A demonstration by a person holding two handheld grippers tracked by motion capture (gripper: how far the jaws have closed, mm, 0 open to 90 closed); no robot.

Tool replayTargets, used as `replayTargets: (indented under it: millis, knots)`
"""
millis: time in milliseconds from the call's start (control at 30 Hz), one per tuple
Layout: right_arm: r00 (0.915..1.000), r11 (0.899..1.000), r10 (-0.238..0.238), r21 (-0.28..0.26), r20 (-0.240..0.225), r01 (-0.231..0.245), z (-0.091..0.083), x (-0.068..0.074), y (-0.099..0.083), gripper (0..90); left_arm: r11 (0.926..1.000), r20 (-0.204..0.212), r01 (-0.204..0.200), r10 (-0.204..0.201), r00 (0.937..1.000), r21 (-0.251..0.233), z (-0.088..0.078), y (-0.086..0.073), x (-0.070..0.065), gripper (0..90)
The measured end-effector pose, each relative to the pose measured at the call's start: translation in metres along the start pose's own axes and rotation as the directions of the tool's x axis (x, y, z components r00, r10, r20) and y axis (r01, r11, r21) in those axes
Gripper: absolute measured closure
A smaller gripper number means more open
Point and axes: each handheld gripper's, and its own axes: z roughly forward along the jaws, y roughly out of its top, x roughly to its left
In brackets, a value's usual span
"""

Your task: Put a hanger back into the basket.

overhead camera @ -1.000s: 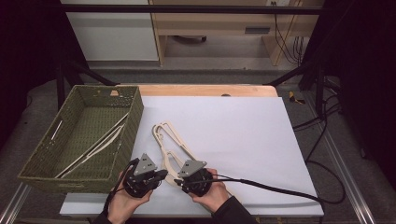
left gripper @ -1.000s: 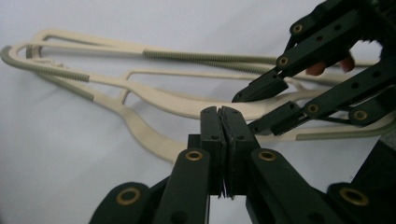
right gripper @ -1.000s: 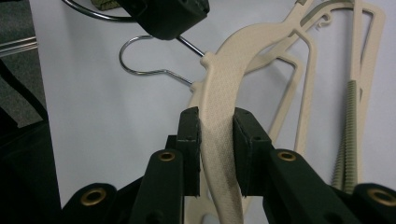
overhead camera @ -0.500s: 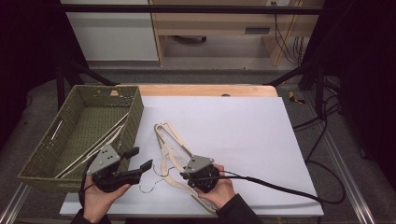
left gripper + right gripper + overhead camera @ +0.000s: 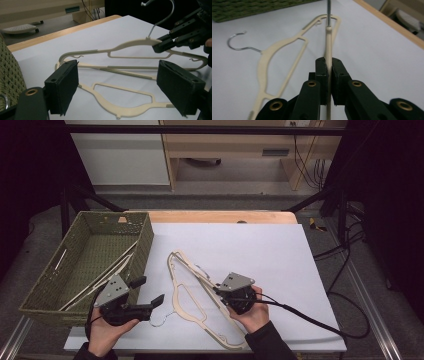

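Note:
Two cream hangers lie near the front of the white table (image 5: pixel 280 250). My right gripper (image 5: pixel 218 291) is shut on the top of one hanger (image 5: pixel 192 270), which runs edge-on between its jaws (image 5: pixel 328 42). That hanger (image 5: pixel 132 43) is tilted up, its metal hook in the air. The other hanger (image 5: pixel 186 301) lies flat with its hook (image 5: pixel 159 321) toward the front; it is also in the right gripper view (image 5: pixel 279 47). My left gripper (image 5: pixel 149 290) sits left of both hangers; its jaws have just been opening and stand open with nothing between the pads (image 5: pixel 65 87).
A green woven basket (image 5: pixel 145 237) stands at the left edge, right beside my left hand, with several pale hangers (image 5: pixel 100 280) inside. A black cable (image 5: pixel 320 320) trails from the right gripper across the table's front right. A wooden strip edges the far side.
My left gripper let go, opened wide and drew away to the left toward the basket. My right gripper rose and shifted right, tilting its hanger up.

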Motion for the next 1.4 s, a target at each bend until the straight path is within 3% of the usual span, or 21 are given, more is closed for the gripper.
replayTargets:
  millis: [233,333,433,533,633,867,1000,1100,1167,1233,1333,1367,1400]
  knots:
    - [0.9974,0.997,0.071,-0.011,0.010,-0.071,-0.013,-0.027,-0.010,86.5,0.9997,-0.006,0.004,-0.004,1.0000,0.022,0.004,-0.002,0.000,12.5]
    - [0.9973,0.997,0.073,-0.019,-0.003,-0.073,-0.021,-0.032,-0.010,86.5,0.9994,-0.004,0.011,-0.011,0.9999,0.032,0.008,-0.002,-0.001,11.8]
    - [0.9951,0.996,0.078,-0.048,-0.061,-0.081,-0.030,-0.032,-0.008,86.5,0.9994,0.009,0.000,0.000,1.0000,0.034,0.012,0.002,-0.004,11.2]
    - [0.9859,0.993,0.086,-0.069,-0.144,-0.097,-0.036,-0.031,-0.006,86.5,0.9994,0.037,-0.014,0.013,0.9992,0.031,0.017,0.007,-0.007,10.4]
    - [0.9773,0.994,0.058,-0.081,-0.204,-0.076,-0.040,-0.024,-0.002,86.5,0.9985,0.063,-0.033,0.031,0.9975,0.043,0.024,0.012,-0.010,10.5]
    - [0.9518,0.995,0.008,-0.092,-0.307,-0.038,-0.041,-0.010,0.004,86.5,0.9924,0.147,-0.103,0.092,0.9849,0.067,0.047,0.024,-0.024,13.2]
    - [0.9415,0.996,-0.010,-0.082,-0.337,-0.019,-0.039,-0.005,0.005,86.5,0.9845,0.181,-0.144,0.125,0.9755,0.099,0.060,0.023,-0.030,19.5]
    - [0.9347,0.997,-0.020,-0.073,-0.355,-0.007,-0.037,-0.003,0.005,86.5,0.9735,0.197,-0.188,0.161,0.9670,0.130,0.068,0.018,-0.034,28.2]
    - [0.9309,0.998,-0.024,-0.069,-0.364,-0.001,-0.036,-0.002,0.005,86.6,0.9692,0.224,-0.196,0.160,0.9613,0.149,0.071,0.016,-0.034,38.3]
    - [0.9275,0.998,-0.028,-0.067,-0.373,0.004,-0.035,0.000,0.005,86.5,0.9663,0.232,-0.203,0.163,0.9589,0.158,0.074,0.013,-0.034,42.9]
    - [0.9192,0.998,-0.038,-0.064,-0.392,0.013,-0.035,0.004,0.007,86.5,0.9576,0.264,-0.227,0.175,0.9484,0.178,0.076,0.011,-0.036,53.4]
    - [0.9167,0.998,-0.043,-0.063,-0.397,0.019,-0.034,0.004,0.007,86.5,0.9569,0.279,-0.226,0.170,0.9452,0.182,0.075,0.011,-0.036,61.0]
    - [0.9159,0.998,-0.043,-0.063,-0.399,0.019,-0.034,0.004,0.007,86.5,0.9567,0.278,-0.228,0.172,0.9451,0.182,0.075,0.011,-0.037,63.3]
